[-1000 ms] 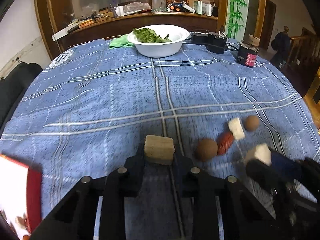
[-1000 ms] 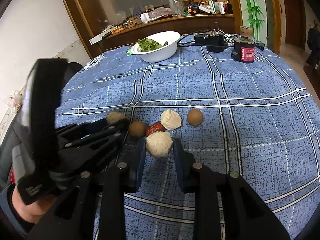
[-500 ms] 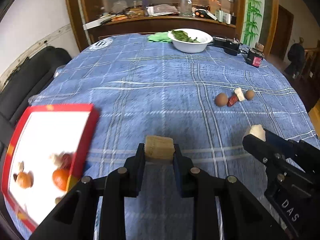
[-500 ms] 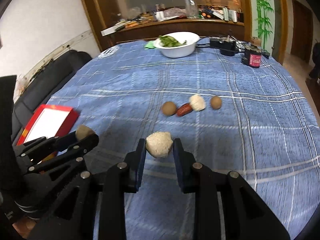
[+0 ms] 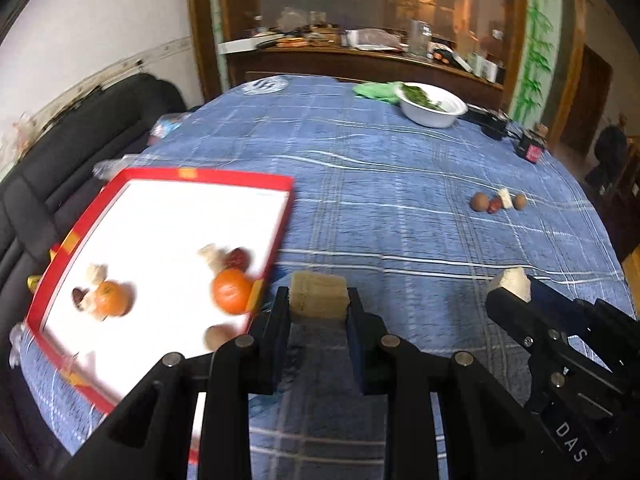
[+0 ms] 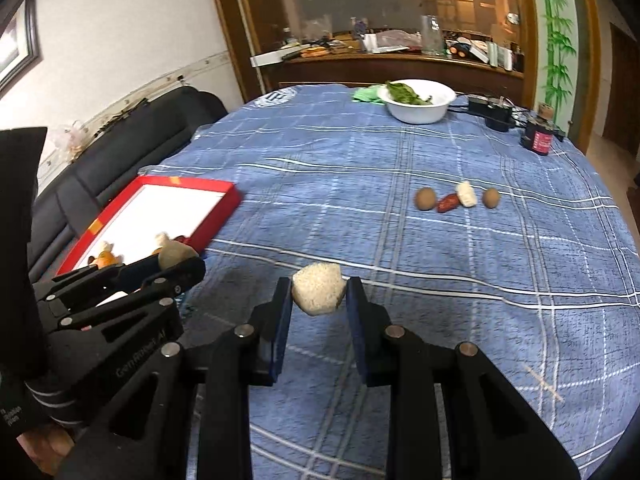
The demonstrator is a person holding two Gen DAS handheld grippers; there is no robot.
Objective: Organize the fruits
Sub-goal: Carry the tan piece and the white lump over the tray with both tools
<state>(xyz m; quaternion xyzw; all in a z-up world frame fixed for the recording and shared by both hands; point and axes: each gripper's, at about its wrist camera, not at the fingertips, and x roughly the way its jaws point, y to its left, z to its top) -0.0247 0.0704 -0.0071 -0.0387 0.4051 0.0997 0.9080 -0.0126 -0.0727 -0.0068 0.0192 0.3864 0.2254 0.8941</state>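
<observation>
- Since half a second ago, my view has swung left: the red tray point(image 5: 208, 178) now fills the left of the left wrist view, and the four loose pieces on the blue cloth point(image 5: 400, 184) sit farther off to the right.
- My left gripper point(image 5: 318, 300) is clamped on a tan block of fruit point(image 5: 318, 296), which sits between the two fingertips, raised above the cloth just beside the tray's near right edge.
- My right gripper point(image 6: 318, 296) is clamped on a pale rough lump of fruit point(image 6: 318, 288), pinched at the fingertips above the cloth, to the right of the left gripper and well apart from the tray.
- In the left wrist view I see the right gripper from the side, the pale lump point(image 5: 514, 282) at its tip.
- Tray contents: two oranges point(image 5: 232, 292), one near the right edge and one point(image 5: 110, 298) toward the left; a dark red date point(image 5: 238, 258) touching a pale chunk point(image 5: 210, 256); a brown round fruit point(image 5: 218, 336) at the near edge; small pale and dark pieces beside the left orange, blurred.
- On the cloth, in a row: a brown round fruit point(image 6: 425, 199), a red date point(image 6: 448, 203), a white chunk point(image 6: 466, 194), another brown fruit point(image 6: 491, 198).
- At the far side of the table, a white bowl point(image 6: 416, 110) holds green leaves point(image 6: 406, 94).
</observation>
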